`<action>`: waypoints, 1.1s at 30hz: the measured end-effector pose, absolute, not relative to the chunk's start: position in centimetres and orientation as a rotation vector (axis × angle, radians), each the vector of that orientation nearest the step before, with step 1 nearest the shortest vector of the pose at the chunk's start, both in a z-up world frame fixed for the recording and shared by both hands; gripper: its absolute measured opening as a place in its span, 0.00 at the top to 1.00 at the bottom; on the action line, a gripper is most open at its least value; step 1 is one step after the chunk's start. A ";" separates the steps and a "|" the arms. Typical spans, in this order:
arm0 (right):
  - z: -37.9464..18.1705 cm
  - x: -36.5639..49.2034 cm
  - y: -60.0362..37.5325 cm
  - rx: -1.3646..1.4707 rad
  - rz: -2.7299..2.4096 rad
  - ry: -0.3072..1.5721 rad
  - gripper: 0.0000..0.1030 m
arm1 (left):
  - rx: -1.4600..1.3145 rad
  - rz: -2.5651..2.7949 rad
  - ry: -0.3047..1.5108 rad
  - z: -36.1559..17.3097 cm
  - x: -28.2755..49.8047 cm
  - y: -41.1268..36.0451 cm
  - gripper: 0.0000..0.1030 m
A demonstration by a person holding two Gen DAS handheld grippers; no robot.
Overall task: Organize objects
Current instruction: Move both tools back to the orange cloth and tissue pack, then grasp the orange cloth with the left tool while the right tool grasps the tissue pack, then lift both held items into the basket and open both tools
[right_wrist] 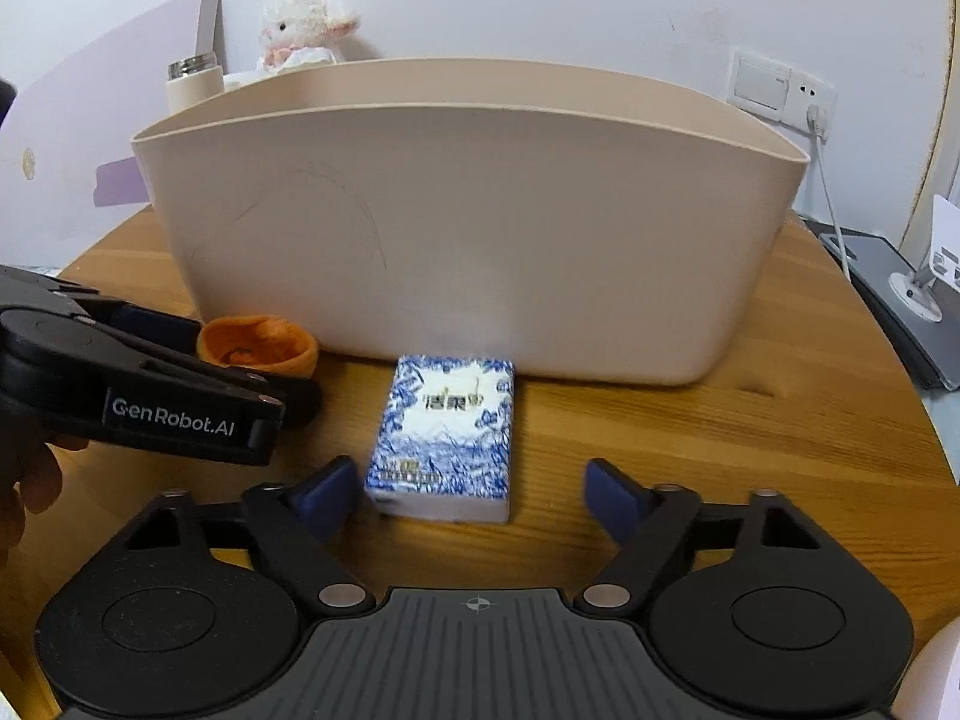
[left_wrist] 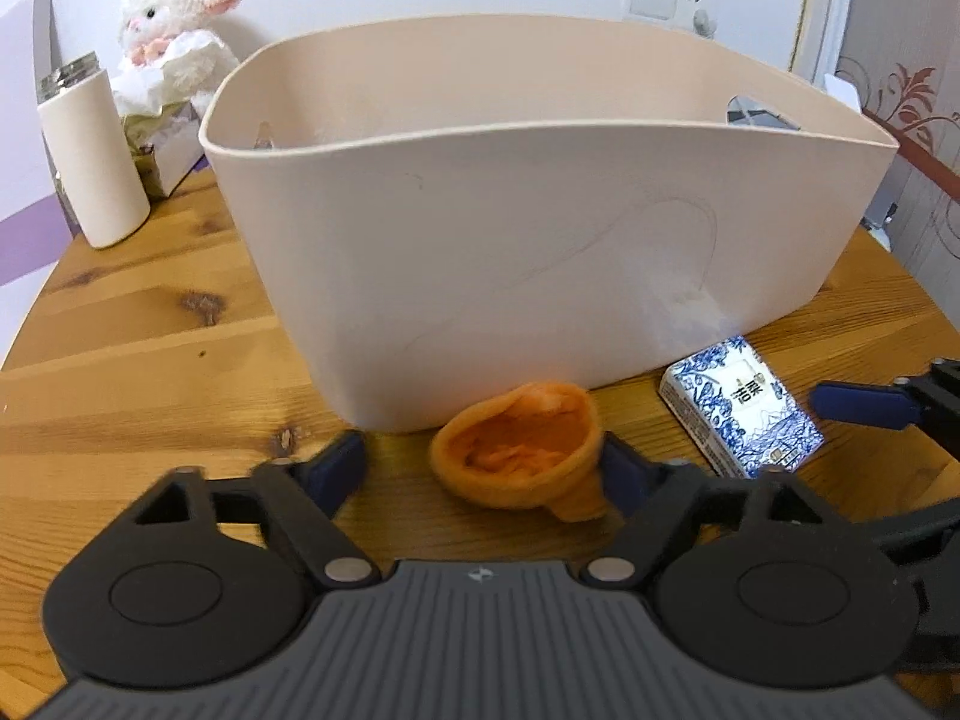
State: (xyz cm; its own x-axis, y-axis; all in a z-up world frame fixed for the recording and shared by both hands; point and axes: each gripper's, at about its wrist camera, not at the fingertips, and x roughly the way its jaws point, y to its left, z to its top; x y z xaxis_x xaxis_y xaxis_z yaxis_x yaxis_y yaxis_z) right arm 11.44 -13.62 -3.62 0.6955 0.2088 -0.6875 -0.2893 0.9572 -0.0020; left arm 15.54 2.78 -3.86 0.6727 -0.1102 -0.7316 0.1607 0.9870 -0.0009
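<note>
A beige plastic bin [left_wrist: 540,240] stands on the round wooden table [left_wrist: 150,324]; it also shows in the right wrist view [right_wrist: 468,240]. An orange sock [left_wrist: 519,450] lies rolled open in front of the bin, between the fingers of my open left gripper [left_wrist: 486,462]. It also shows in the right wrist view [right_wrist: 258,345]. A blue-and-white tissue pack [right_wrist: 444,438] lies in front of the bin, just ahead of and between the fingers of my open right gripper [right_wrist: 468,492]. The pack also shows in the left wrist view [left_wrist: 741,408].
A cream bottle [left_wrist: 93,156] with a metal neck, a white plush lamb [left_wrist: 174,36] and a tissue box [left_wrist: 168,144] stand at the table's back left. A wall socket [right_wrist: 783,87] with a cable is at the back right. A grey device [right_wrist: 888,294] lies off the right edge.
</note>
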 end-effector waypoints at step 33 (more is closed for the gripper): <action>3.0 6.1 -17.4 -0.111 0.202 0.565 0.58 | 0.129 -0.237 0.675 2.8 9.3 2.1 0.80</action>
